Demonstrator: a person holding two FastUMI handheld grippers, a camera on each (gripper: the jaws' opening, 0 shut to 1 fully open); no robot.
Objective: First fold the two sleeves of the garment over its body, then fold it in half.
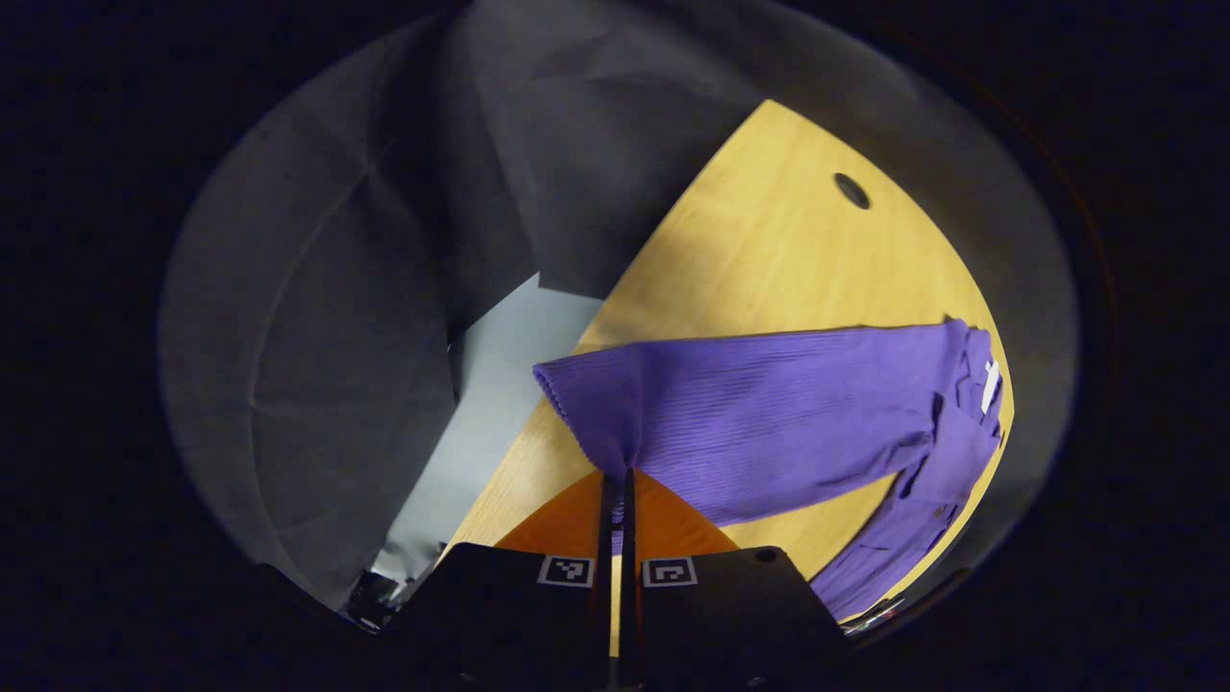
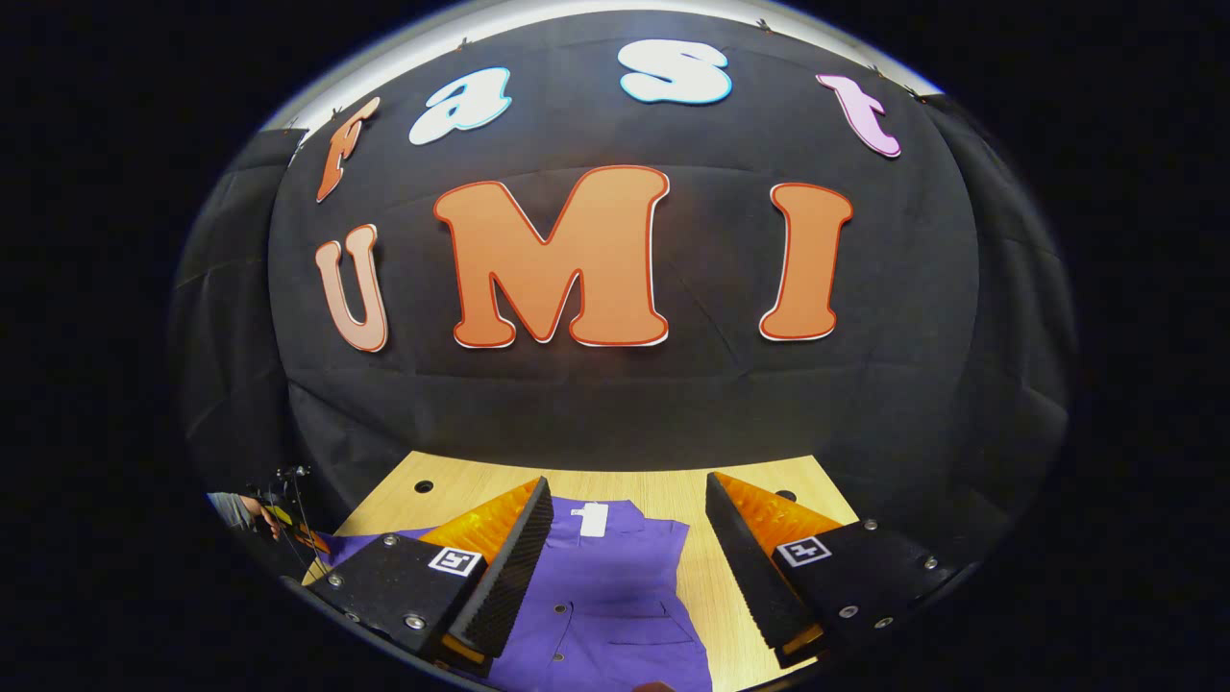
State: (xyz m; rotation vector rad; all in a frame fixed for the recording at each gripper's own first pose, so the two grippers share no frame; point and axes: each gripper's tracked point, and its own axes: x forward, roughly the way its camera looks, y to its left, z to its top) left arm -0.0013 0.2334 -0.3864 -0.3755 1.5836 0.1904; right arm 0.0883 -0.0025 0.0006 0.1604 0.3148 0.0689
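Observation:
A purple button shirt lies on the wooden table (image 1: 769, 240). In the left gripper view its long sleeve (image 1: 769, 413) is lifted and stretched from the body (image 1: 961, 432) at the right toward me. My left gripper (image 1: 620, 481) is shut on that sleeve just behind the cuff (image 1: 577, 384). In the right gripper view the shirt (image 2: 615, 596) spreads below, its white neck label (image 2: 594, 519) at the top and buttons down the front. My right gripper (image 2: 629, 485) hovers open above the collar area, with the fingers wide apart and nothing between them.
The table (image 2: 730, 596) has small round holes (image 1: 851, 190) near its far edge, close to the black cloth wall (image 2: 615, 404). Pale floor (image 1: 500, 384) shows beyond the table's left edge. A hand holding the other gripper (image 2: 259, 514) appears at the far left.

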